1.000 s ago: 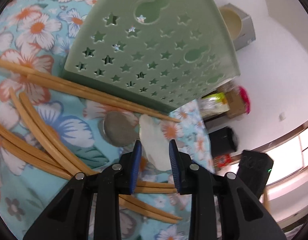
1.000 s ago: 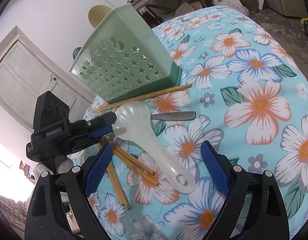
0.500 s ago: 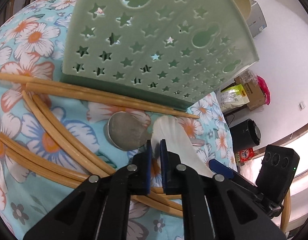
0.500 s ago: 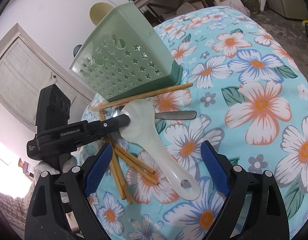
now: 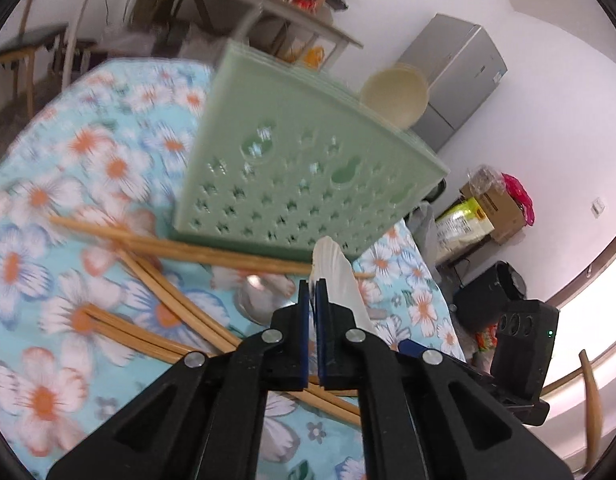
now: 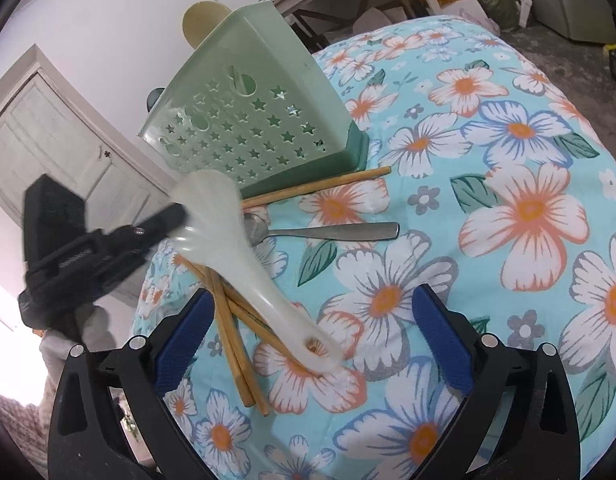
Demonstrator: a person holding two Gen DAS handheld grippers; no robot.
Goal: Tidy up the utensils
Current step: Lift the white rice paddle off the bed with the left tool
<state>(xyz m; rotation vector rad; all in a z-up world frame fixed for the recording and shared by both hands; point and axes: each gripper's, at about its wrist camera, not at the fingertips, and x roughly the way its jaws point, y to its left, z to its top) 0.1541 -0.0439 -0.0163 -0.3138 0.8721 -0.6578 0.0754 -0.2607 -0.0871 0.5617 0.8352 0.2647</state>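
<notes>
My left gripper (image 5: pixel 312 292) is shut on the bowl end of a white plastic rice spoon (image 5: pixel 333 276) and holds it lifted and tilted above the floral cloth; in the right wrist view the rice spoon (image 6: pixel 244 264) hangs blurred from the left gripper (image 6: pixel 176 216). A green star-pierced utensil basket (image 5: pixel 300 172) stands just beyond, also in the right wrist view (image 6: pixel 252 120). Several wooden chopsticks (image 5: pixel 180 248) and a metal spoon (image 6: pixel 331 231) lie on the cloth. My right gripper (image 6: pixel 308 332) is open and empty, near the spoon's handle end.
A cream bowl-shaped utensil (image 5: pixel 395 94) sticks out of the basket's far side. The table (image 6: pixel 507 200) has a floral cloth and drops off at its rounded edges. A grey cabinet (image 5: pixel 455 76), boxes and a shelf stand in the room behind.
My left gripper closed on the rice spoon's bowl and lifted it off the cloth, tilting it up toward the basket. The right gripper stayed open and nearly still.
</notes>
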